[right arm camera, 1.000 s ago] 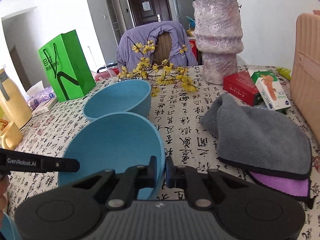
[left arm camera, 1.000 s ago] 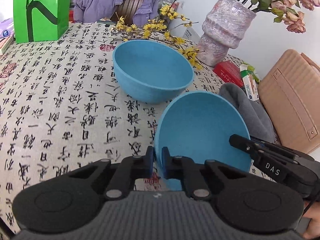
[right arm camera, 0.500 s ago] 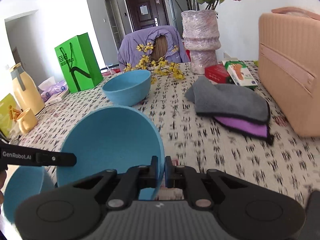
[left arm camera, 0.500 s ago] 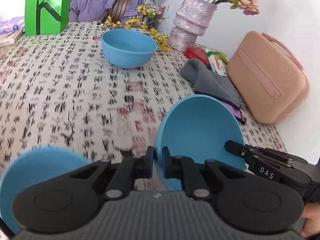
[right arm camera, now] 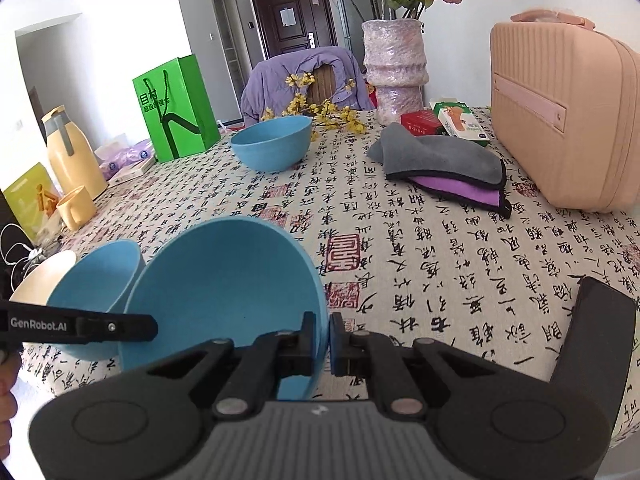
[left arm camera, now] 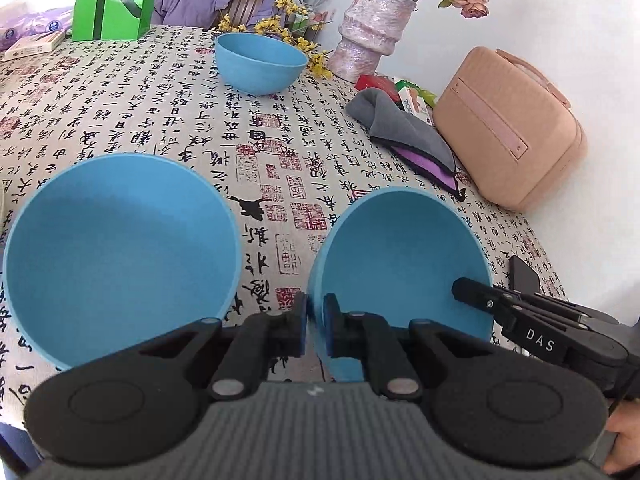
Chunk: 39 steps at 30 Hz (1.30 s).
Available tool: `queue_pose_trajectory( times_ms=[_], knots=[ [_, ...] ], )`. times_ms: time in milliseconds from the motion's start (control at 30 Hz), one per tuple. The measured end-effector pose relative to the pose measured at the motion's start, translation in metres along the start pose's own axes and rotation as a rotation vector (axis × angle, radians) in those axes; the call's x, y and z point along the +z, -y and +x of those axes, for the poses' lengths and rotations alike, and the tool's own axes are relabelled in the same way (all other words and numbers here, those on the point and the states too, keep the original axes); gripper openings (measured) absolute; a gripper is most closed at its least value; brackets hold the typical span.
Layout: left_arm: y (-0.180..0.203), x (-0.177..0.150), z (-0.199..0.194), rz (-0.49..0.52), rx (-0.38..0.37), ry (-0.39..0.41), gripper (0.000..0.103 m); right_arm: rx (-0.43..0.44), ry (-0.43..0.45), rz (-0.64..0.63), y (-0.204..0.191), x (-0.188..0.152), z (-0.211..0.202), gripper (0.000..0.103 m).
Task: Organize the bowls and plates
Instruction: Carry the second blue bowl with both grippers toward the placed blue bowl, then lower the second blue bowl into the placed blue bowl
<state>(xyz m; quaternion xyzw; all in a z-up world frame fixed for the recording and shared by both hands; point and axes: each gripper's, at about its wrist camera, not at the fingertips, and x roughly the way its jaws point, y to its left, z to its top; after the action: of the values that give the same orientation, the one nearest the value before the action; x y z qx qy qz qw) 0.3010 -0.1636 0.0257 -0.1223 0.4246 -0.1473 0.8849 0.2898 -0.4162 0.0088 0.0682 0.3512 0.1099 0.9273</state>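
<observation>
Both grippers hold one blue bowl (left arm camera: 400, 264) by opposite sides of its rim, above the table's near edge. My left gripper (left arm camera: 315, 320) is shut on its left rim. My right gripper (right arm camera: 323, 340) is shut on its right rim; the bowl also shows in the right wrist view (right arm camera: 224, 292). A second blue bowl (left arm camera: 116, 248) sits on the table just left of the held one, also seen in the right wrist view (right arm camera: 96, 280). A third blue bowl (left arm camera: 260, 62) stands far back, near the yellow flowers.
A cream plate (right arm camera: 40, 280) lies at the left edge. A grey and purple cloth (left arm camera: 408, 136), a pink case (left arm camera: 508, 128), a vase (left arm camera: 372, 32), a green bag (left arm camera: 116, 0), a yellow jug (right arm camera: 68, 152) and a cup (right arm camera: 76, 208) stand around the calligraphy tablecloth (left arm camera: 280, 152).
Both grippers have pulled back toward the near table edge with the bowl. The far bowl now looks smaller, and the second bowl has come into view at the left.
</observation>
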Motion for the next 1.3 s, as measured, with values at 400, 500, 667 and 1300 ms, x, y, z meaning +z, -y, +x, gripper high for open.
queue_pose_trajectory(
  times_ms=[400,500,667,1300],
  knots=[
    [-0.008,0.007,-0.024,-0.008,-0.023,0.054,0.008,0.000,0.034,-0.011,-0.015,0.004,-0.014,0.007],
    [-0.014,0.012,-0.038,-0.017,-0.020,0.091,0.008,0.007,0.057,-0.034,-0.027,0.012,-0.019,0.007],
    [-0.031,0.022,-0.065,-0.044,-0.003,0.151,0.008,0.042,0.095,-0.077,-0.052,0.031,-0.021,0.007],
    [-0.147,0.027,-0.086,-0.253,0.068,0.131,0.008,0.179,0.002,-0.167,-0.161,0.048,0.043,0.008]
  ],
)
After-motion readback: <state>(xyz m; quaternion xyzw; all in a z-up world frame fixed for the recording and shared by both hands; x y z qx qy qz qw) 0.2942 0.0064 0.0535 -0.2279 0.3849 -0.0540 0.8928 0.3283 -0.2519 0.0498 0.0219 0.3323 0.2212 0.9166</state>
